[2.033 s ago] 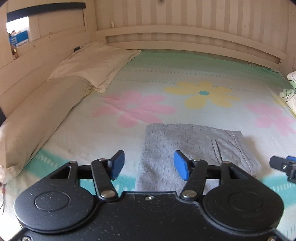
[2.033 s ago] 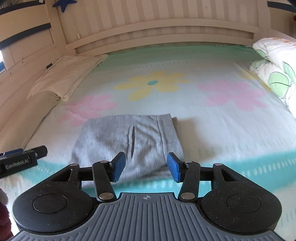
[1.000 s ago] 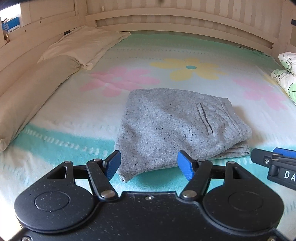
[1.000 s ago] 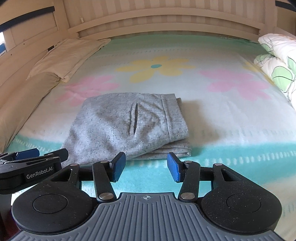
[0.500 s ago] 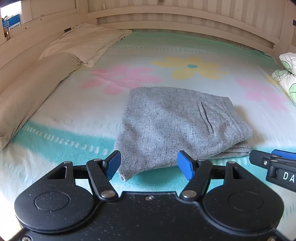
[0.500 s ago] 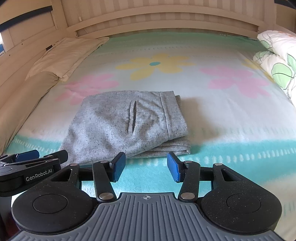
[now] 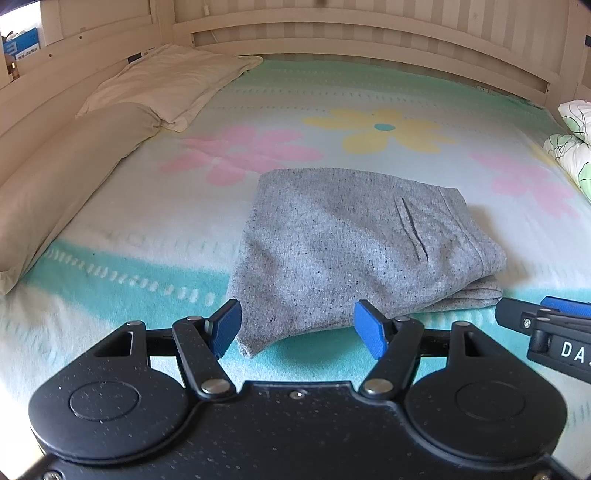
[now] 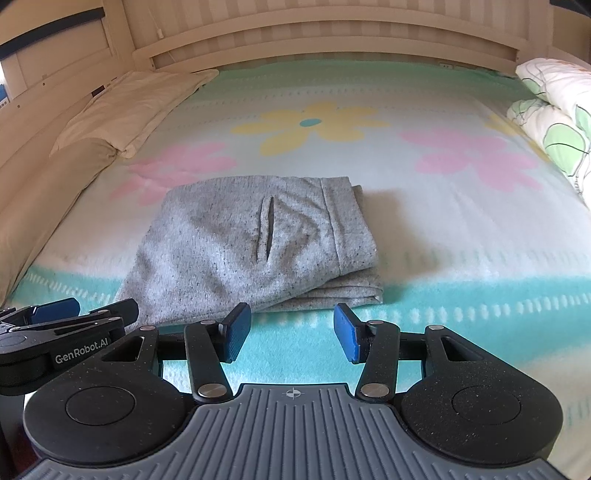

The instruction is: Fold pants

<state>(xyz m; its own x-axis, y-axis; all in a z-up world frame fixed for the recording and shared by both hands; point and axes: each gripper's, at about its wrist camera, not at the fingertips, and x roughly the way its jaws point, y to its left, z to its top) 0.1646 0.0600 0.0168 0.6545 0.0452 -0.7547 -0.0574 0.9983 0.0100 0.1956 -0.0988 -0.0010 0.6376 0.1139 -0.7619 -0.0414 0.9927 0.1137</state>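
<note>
Lying folded into a compact stack on the bed, the speckled grey knit pants [image 7: 354, 254] sit near the front edge of the pastel flower-print blanket [image 7: 369, 92], partly over its turquoise band. Top layer shows a slit pocket and the waistband seam toward the right side; lower layers stick out slightly at the front right corner. In the right wrist view the same pants [image 8: 251, 251] lie ahead and to the left of centre.

Left gripper [image 7: 297, 330]: black frame, blue pads, jaws spread wide, nothing between them. Front left corner of the stack appears in the gap between the pads; contact cannot be confirmed, the pads look short of the fabric.

Right gripper [image 8: 291, 334]: same build, jaws also apart and empty. It sits over the turquoise band, just in front of the stack's front edge, not touching it.

Each gripper is visible at the edge of the other's view: right one at the lower right of the left wrist view, left one at the lower left of the right wrist view, close beside each other.

Surroundings: two cream pillows [image 7: 110, 122] along the left side against the pale wooden bed frame [image 7: 332, 26]; a white quilt with green leaf print [image 8: 554, 110] bunched at the right edge.
</note>
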